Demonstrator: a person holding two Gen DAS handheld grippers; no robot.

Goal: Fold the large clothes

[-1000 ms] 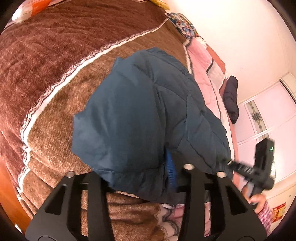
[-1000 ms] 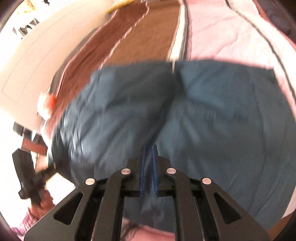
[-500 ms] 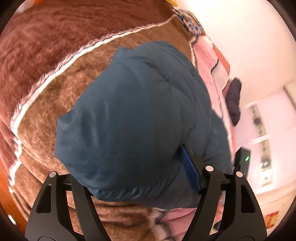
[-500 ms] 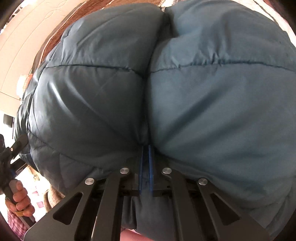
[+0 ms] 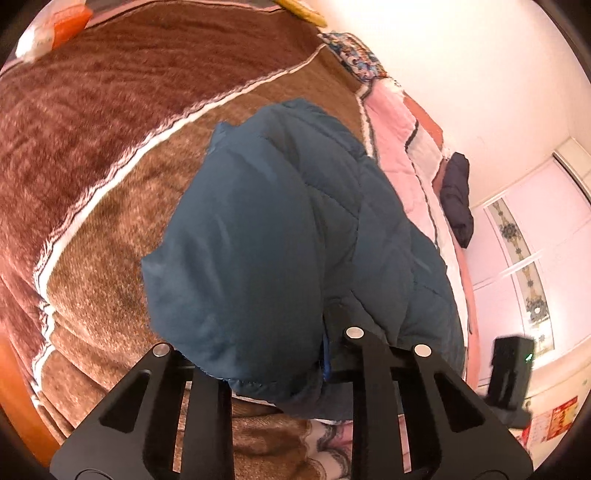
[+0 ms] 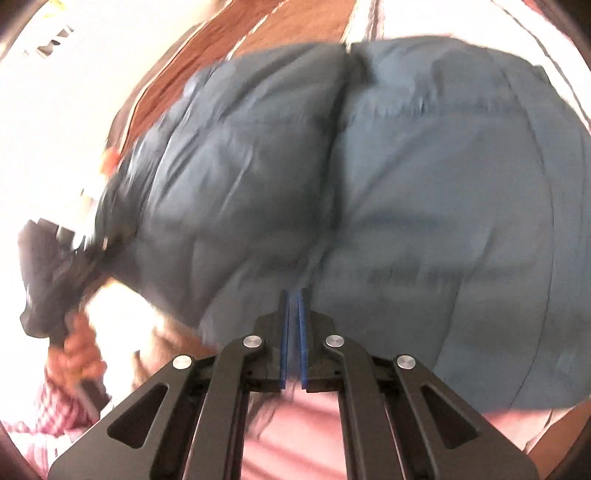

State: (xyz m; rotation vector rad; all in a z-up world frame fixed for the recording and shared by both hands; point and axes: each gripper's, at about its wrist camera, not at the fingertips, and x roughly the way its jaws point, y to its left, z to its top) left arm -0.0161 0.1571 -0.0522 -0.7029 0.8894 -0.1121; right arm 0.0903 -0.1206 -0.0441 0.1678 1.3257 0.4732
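A dark teal puffer jacket [image 5: 280, 236] lies bunched on a brown blanket [image 5: 110, 206]. Its near hem fills the gap between the fingers of my left gripper [image 5: 266, 358], whose jaws are closing on it. The blue right pad [image 5: 325, 354] presses the fold, and the left fingertip is hidden under the cloth. In the blurred right wrist view the jacket [image 6: 424, 206] fills most of the frame. My right gripper [image 6: 293, 295] is shut, with a thin pinch of jacket fabric between its blue pads [image 6: 283, 339] and creases running to the tips.
A pink quilt [image 5: 399, 122] lies beside the brown blanket, with a dark garment [image 5: 456, 199] on it. A white wall and wardrobe doors [image 5: 524, 236] stand to the right. A hand [image 6: 77, 354] holds the other gripper at the left. An orange-white pack [image 5: 55, 26] lies far off.
The left jaws spread wide around the jacket's near hem, then narrowed onto it. The right gripper, shut throughout, pulled back from the jacket, and its view is now blurred.
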